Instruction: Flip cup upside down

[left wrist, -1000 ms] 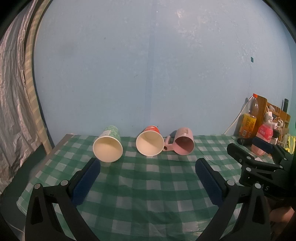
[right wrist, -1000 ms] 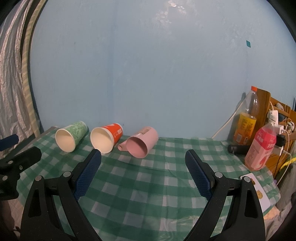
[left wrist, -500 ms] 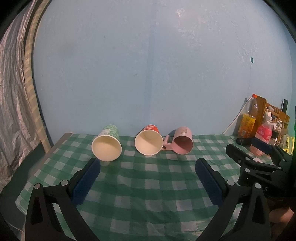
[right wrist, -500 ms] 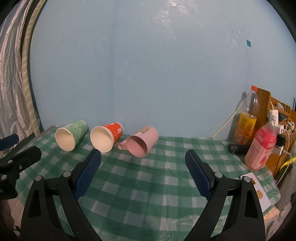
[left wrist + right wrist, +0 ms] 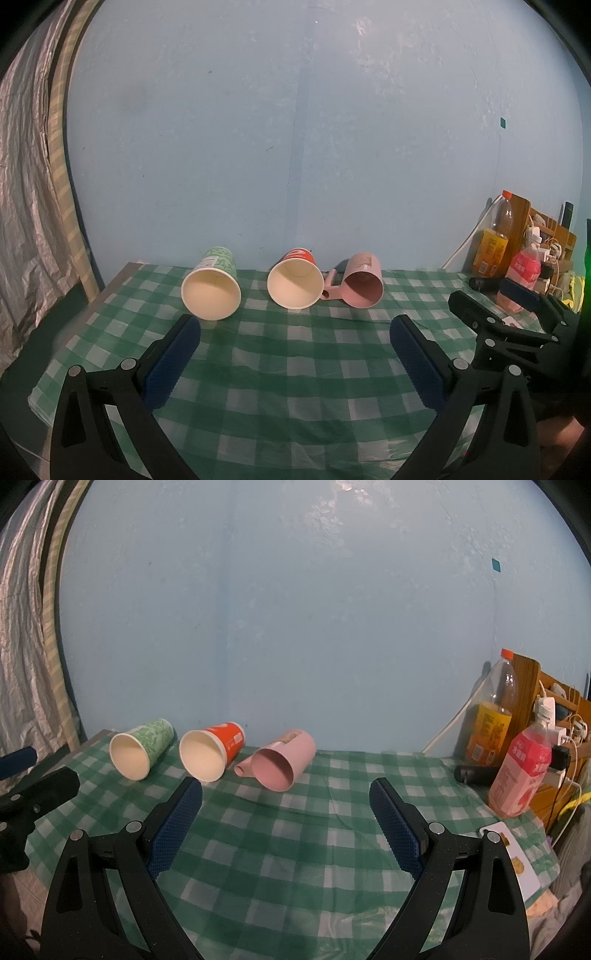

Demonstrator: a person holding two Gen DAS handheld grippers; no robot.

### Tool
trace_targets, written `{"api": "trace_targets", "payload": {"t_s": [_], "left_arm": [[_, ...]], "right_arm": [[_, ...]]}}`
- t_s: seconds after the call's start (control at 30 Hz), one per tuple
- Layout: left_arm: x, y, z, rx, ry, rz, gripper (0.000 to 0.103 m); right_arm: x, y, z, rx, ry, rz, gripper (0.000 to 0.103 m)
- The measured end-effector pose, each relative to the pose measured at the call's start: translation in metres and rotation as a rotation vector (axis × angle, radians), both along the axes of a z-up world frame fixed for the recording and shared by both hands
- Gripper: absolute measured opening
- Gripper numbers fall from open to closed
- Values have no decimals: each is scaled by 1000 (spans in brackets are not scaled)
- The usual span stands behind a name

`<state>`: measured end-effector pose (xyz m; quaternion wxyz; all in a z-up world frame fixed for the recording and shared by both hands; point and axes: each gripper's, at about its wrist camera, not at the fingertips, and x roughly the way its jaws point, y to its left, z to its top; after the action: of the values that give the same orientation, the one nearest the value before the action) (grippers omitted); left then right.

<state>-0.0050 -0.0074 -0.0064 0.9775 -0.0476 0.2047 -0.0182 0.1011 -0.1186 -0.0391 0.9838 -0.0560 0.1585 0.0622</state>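
Three cups lie on their sides in a row at the back of the checked table, mouths toward me: a green paper cup (image 5: 211,287) (image 5: 139,748), a red paper cup (image 5: 295,283) (image 5: 210,749) and a pink handled mug (image 5: 362,285) (image 5: 283,763). My left gripper (image 5: 295,339) is open and empty, well in front of the cups. My right gripper (image 5: 286,805) is open and empty, in front of the pink mug. The right gripper also shows in the left wrist view (image 5: 491,299), and the left gripper shows at the left edge of the right wrist view (image 5: 22,775).
The green-and-white checked tablecloth (image 5: 295,369) covers the table. At the right stand an orange drink bottle (image 5: 493,723), a pink drink bottle (image 5: 522,771), a wooden rack with cables (image 5: 561,716) and a card (image 5: 513,853). A blue wall is behind, a curtain (image 5: 26,221) at left.
Both cameras have risen or drawn back slightly, so the cups sit a little lower and smaller. The cups have not moved and both grippers stay open.
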Motion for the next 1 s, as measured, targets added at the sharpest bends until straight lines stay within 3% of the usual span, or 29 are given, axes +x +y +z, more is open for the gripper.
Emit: {"api": "trace_targets", "payload": {"t_s": [0.53, 0.73, 1.0], "left_arm": [[8, -1, 2, 26, 26, 15, 103], [32, 10, 3, -3, 90, 1, 103], [72, 17, 19, 43, 142, 21, 103]], "right_arm": [[5, -2, 2, 1, 25, 8, 91], [19, 0, 8, 14, 57, 45, 91], [44, 0, 26, 55, 98, 112, 91]]}}
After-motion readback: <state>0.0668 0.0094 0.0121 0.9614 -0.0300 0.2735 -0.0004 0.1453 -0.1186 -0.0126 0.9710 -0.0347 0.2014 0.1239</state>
